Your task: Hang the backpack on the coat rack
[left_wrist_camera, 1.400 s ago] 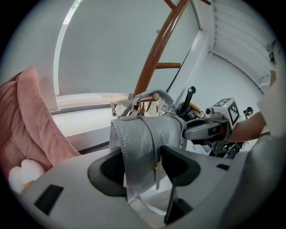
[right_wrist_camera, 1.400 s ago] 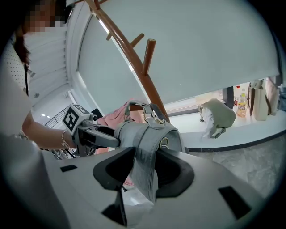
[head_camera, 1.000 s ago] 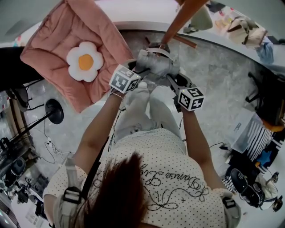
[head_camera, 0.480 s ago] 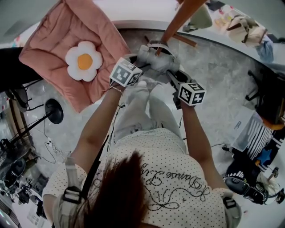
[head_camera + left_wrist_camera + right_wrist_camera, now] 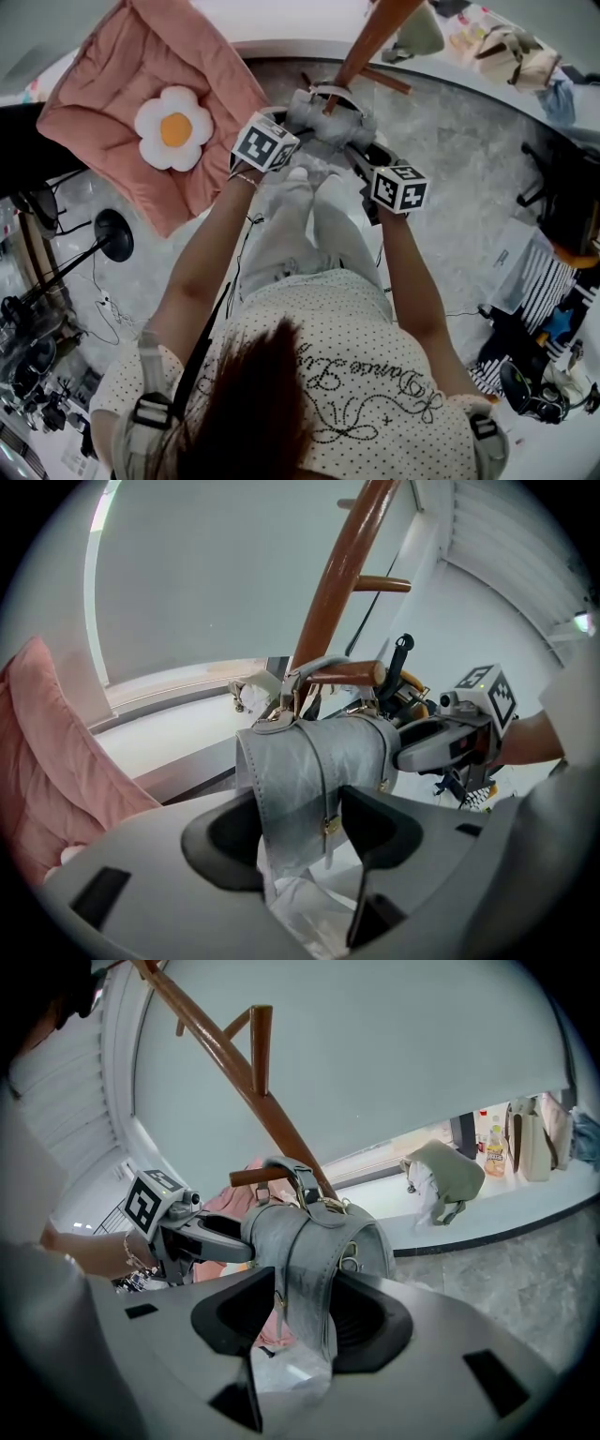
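Hanging by its top handle [image 5: 314, 660] over a short wooden peg [image 5: 352, 675] of the coat rack [image 5: 339, 578], the pale grey backpack [image 5: 305, 766] sat squarely between the two grippers, which came at it from opposite sides. The left gripper [image 5: 300, 827] had its jaws wide and opening. The backpack's flap end, with a thin strap and a small brass buckle, filled most of the gap between them and lay against the pads without being pinched. The right gripper [image 5: 295, 1312] was also opening. The backpack's other end stood between its jaws, resting on the pad farther from the left gripper, while a sliver of daylight showed at the pad nearer to it, so the hold was loose. Each gripper appeared in the other's camera just past the backpack, its marker cube turned upward. From the head view the two sets of fingertips converged on the backpack directly ahead of the person's arms, with the rack's brown pole rising just beyond them. Off to the outer side of the left gripper, well apart from it, a pink cushion [image 5: 98, 103] leaned with a white, yellow-centred flower pillow [image 5: 174, 129] on its face. Far beyond the right gripper's tips, an olive-green bag [image 5: 447, 1180] slumped on a white ledge [image 5: 525, 1208] under the window.
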A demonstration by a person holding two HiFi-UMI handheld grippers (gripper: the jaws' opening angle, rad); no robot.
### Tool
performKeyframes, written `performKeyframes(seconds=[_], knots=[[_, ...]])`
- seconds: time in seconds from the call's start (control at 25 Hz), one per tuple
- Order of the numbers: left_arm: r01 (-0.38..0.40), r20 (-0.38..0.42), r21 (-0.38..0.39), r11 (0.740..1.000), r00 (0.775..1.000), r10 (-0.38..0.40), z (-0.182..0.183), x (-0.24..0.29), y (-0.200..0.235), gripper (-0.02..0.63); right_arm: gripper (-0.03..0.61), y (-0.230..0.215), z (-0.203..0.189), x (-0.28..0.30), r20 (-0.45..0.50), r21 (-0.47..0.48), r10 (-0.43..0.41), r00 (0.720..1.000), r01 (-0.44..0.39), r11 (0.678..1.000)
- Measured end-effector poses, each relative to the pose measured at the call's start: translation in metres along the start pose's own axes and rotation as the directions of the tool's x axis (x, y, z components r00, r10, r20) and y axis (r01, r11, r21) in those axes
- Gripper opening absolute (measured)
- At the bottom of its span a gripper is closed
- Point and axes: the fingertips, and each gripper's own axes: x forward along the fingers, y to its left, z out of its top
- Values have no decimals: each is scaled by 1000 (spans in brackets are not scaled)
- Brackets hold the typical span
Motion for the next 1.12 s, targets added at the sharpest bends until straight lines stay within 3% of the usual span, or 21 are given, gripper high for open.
performKeyframes(seconds=[0.72, 1.12], knots=[[-73, 62, 16, 997, 995, 72, -10, 6, 4, 275, 278, -8, -8, 9, -33, -12, 21, 999, -22, 1000], [-106, 89, 16, 994, 991, 104, -20, -9, -5, 291, 275, -9, -8, -9, -5, -32, 1, 1000, -1, 1000]])
